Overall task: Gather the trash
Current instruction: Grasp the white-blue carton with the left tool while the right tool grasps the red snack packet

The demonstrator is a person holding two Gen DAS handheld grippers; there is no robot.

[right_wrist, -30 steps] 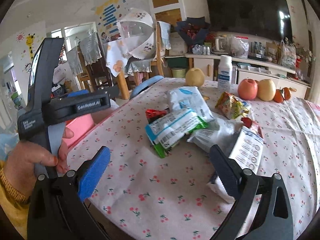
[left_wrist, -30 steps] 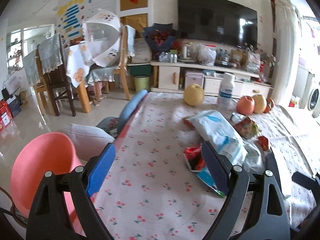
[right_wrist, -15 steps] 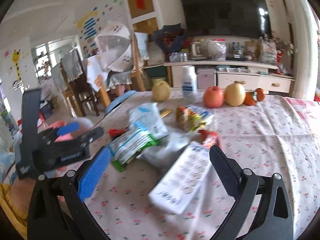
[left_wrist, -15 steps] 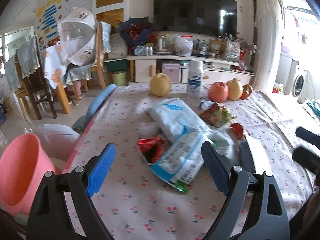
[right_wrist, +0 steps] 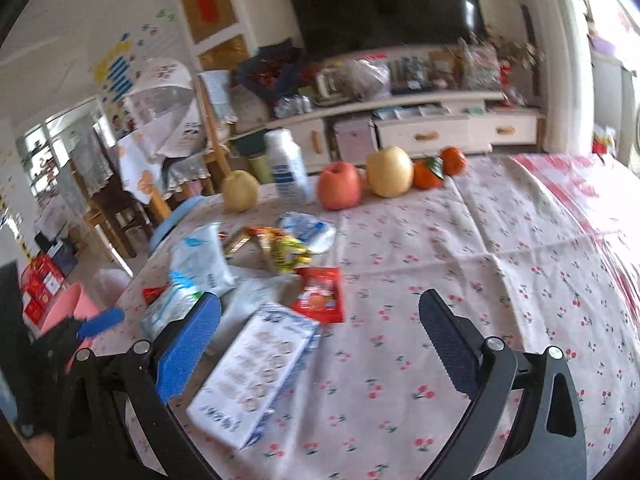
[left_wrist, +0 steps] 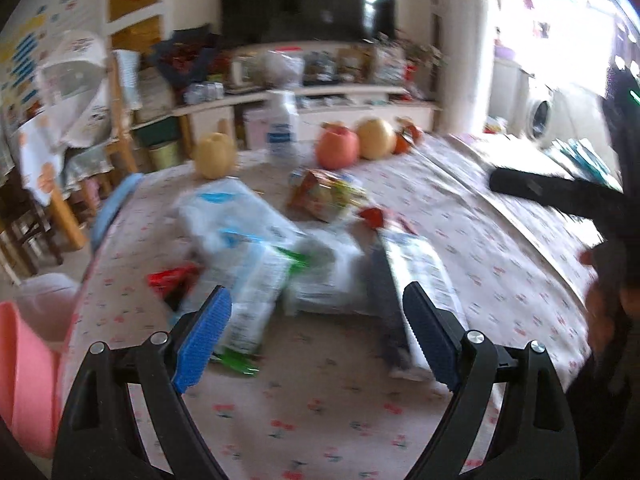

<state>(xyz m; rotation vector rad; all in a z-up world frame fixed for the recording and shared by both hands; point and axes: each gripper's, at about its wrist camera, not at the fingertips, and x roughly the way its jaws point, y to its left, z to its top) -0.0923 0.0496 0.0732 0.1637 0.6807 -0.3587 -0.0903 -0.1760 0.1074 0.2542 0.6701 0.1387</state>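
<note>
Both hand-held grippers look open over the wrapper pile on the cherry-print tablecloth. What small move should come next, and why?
Probably lower the right hand-held gripper onto the white-and-blue printed carton: it lies flat, nearest, partly between the open jaws, with nothing gripped yet. The left hand-held gripper is also open and empty over the white plastic wrappers, and the pink plastic bin waits beside the table's left edge.

A matt cherry-print cloth (right_wrist: 460, 264) covers the counter. The snack wrappers (right_wrist: 320, 294) on it are glossy, crinkled plastic. The pads (right_wrist: 188, 354) on the hand-held gripper look like ribbed blue rubber.
</note>
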